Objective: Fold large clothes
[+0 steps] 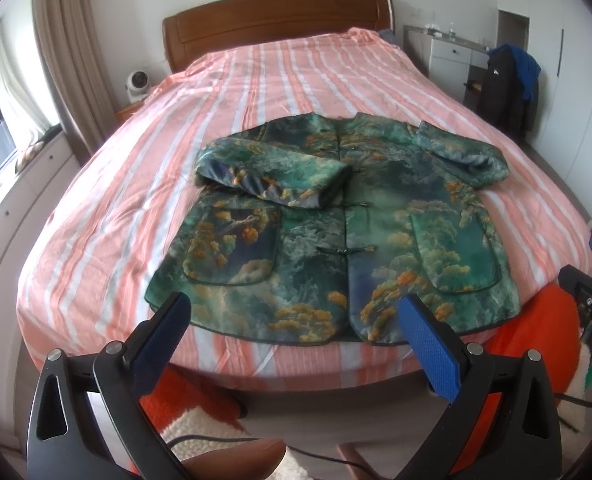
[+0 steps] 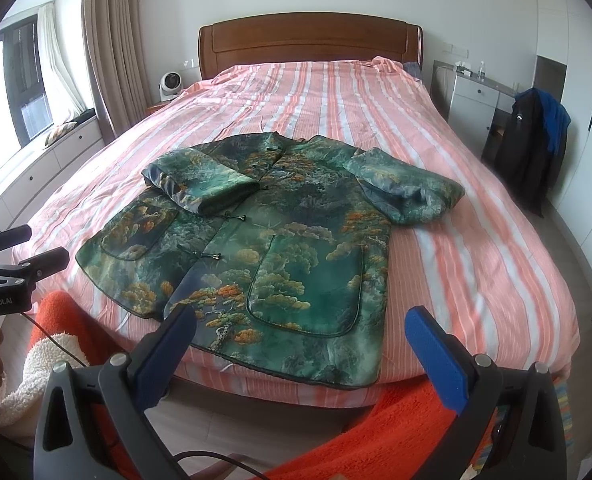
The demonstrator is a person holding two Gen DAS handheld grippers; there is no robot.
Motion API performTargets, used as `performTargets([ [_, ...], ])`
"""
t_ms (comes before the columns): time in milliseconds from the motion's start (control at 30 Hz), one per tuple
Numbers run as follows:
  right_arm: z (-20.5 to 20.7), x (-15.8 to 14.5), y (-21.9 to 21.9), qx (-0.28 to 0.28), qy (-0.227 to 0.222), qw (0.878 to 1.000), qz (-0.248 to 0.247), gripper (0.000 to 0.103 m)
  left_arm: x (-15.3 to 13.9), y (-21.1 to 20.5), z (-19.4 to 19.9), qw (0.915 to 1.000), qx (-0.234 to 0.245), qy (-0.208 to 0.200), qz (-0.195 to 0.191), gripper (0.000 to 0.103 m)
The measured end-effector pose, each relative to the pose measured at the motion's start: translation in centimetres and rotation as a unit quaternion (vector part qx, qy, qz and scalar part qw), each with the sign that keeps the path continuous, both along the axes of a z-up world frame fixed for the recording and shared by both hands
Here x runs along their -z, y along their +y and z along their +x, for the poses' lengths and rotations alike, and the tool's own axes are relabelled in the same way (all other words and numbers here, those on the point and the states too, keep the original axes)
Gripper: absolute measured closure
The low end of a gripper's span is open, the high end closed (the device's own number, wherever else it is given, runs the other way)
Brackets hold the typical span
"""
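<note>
A green patterned jacket [image 1: 335, 216] with orange tree prints lies front up on the striped pink bed [image 1: 256, 80], its hem near the foot edge. Its left sleeve [image 1: 272, 172] is folded across the chest; its right sleeve [image 1: 467, 152] lies out to the side. It also shows in the right wrist view [image 2: 264, 240]. My left gripper [image 1: 296, 316] is open and empty, held back from the hem. My right gripper [image 2: 299, 328] is open and empty, above the hem's right part. The left gripper also shows at the left edge of the right wrist view [image 2: 28, 248].
A wooden headboard [image 1: 276, 20] stands at the far end. A small white fan [image 1: 138, 84] sits on the left nightstand. A white dresser [image 1: 451, 56] and a chair with dark clothes [image 1: 511, 84] stand at the right. An orange and white rug [image 2: 375, 432] lies below the bed's foot.
</note>
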State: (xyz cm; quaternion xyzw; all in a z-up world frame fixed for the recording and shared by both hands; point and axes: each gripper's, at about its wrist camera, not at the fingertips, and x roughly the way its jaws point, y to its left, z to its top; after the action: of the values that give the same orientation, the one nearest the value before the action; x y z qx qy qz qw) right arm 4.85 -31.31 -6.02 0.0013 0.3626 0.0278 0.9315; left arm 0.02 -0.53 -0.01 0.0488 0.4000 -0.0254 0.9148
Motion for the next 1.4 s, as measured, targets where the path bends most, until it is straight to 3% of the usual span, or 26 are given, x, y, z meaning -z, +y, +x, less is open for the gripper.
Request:
performTargets([
  [1400, 0.18, 0.33, 0.05, -0.002, 0.003, 1.0, 0.008, 0.0, 0.99, -0.16, -0.1, 1.0, 0.005, 0.003, 0.002, 0.0],
])
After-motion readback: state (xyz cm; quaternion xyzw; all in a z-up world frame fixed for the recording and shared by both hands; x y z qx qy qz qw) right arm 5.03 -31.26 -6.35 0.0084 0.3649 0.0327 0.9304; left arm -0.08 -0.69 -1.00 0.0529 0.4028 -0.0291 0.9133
